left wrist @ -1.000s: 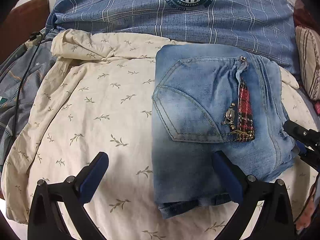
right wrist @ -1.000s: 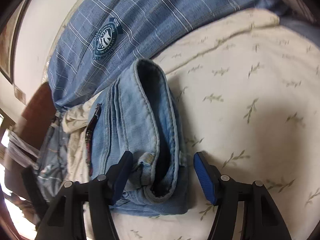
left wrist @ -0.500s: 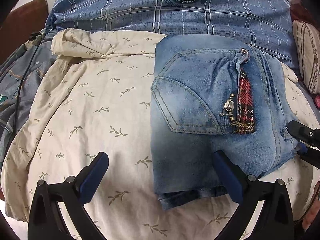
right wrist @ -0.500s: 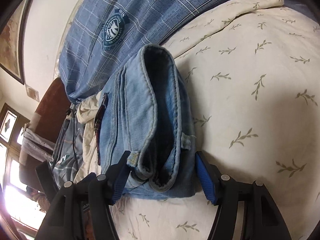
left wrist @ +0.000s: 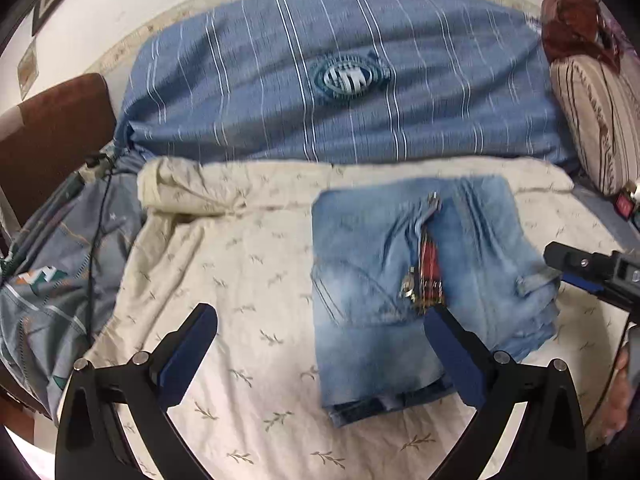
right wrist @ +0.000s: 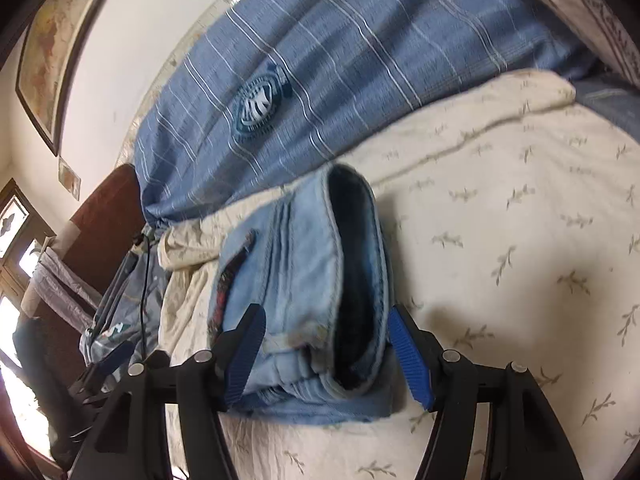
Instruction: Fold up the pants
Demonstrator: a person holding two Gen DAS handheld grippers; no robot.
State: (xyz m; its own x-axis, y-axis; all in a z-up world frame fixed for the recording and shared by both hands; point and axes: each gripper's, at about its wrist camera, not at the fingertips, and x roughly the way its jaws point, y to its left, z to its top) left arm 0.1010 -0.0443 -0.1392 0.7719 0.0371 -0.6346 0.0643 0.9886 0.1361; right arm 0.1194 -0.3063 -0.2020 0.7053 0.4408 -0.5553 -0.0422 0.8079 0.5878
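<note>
Tilting downward, both grippers (left wrist: 320, 344) (right wrist: 326, 354) over folded jeans (left wrist: 420, 280).

folded jeans (left wrist: 400, 280) on cream sheet (left wrist: 240, 280), left gripper (left wrist: 320, 344) jaws apart above

Left gripper (left wrist: 320, 344): jaws spread wide, nothing between the pads, angled downward. Right gripper (right wrist: 326, 354): jaws parted about halfway, angled downward.

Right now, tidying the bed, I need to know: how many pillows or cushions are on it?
2. The large blue striped pillow lies across the head of the bed, behind the folded jeans; a brown-striped cushion sits at the right edge. Others may be hidden.
</note>
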